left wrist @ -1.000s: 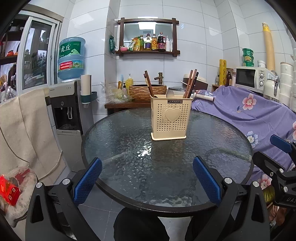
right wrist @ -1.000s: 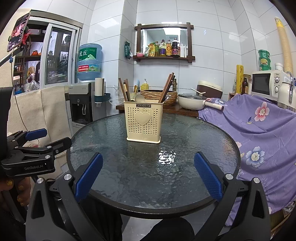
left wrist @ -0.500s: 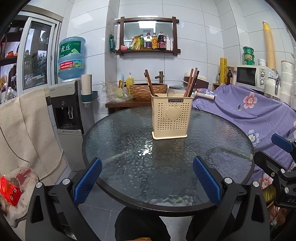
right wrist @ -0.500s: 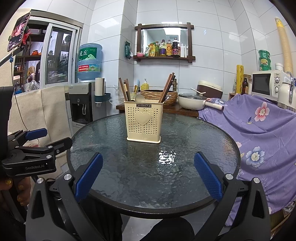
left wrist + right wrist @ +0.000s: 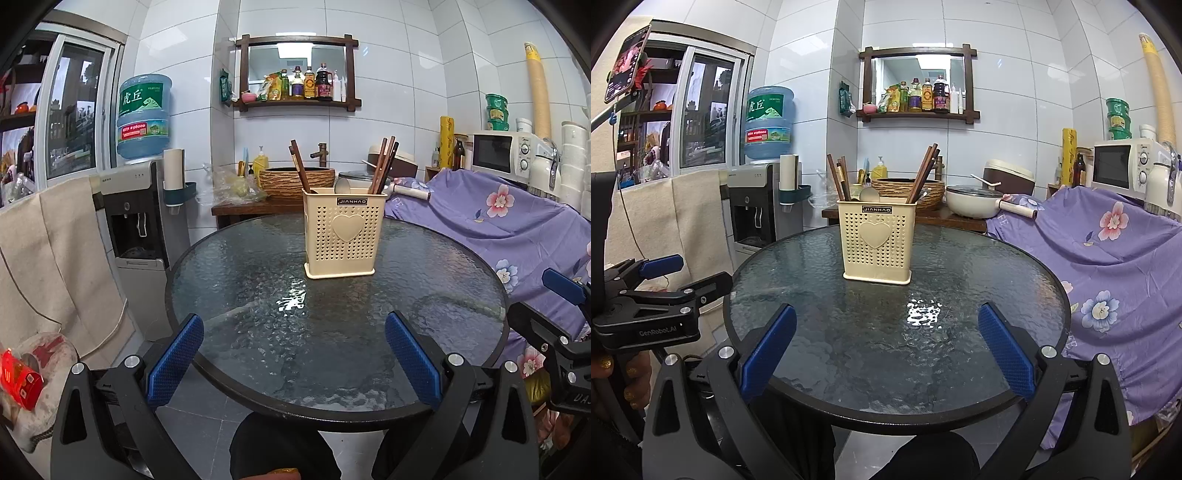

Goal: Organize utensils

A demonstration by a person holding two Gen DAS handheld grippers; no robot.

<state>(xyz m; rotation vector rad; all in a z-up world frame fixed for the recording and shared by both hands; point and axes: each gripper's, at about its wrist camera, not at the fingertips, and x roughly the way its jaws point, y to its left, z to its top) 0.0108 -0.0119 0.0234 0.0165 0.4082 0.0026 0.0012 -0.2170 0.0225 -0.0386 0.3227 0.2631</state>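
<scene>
My left gripper point(image 5: 293, 354) and right gripper point(image 5: 886, 347) both hang spread wide and empty over the near edge of the round glass tabletop point(image 5: 258, 332). At 12 o'clock on it stands the cream utensil holder point(image 5: 341, 236), upright, with dark chopsticks point(image 5: 384, 166) leaning inside in 2 clusters.

Cream perforated holder point(image 5: 341, 236) upright, frame center; brown chopsticks point(image 5: 384, 166) lean inside at both ends, spoon point(image 5: 868, 194) between.
</scene>
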